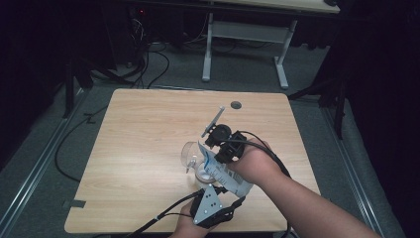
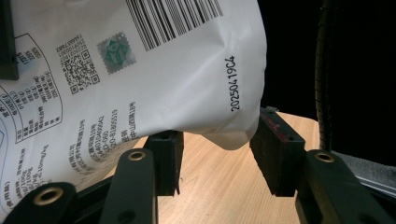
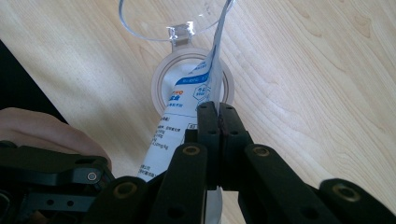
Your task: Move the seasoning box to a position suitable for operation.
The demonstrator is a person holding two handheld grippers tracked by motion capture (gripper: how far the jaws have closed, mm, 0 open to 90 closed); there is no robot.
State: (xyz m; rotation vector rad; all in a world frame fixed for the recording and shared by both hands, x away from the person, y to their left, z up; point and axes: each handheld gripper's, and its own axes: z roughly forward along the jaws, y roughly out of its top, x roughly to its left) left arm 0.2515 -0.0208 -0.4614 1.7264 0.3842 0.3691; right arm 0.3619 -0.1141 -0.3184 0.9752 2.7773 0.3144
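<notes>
- A white printed pouch hung tilted above the wooden table, its open top end pointing down into a small clear jar with a hinged lid flipped back.
- The right gripper had its jaws pressed together, pinching the pouch's thin edge.
- The left gripper sat spread at the pouch's plump bottom corner; whether its pads pressed on it could not be told.
- The pouch looked soft, light and slippery, best held by its flat seam.
- The jar's contents could not be made out.
</notes>
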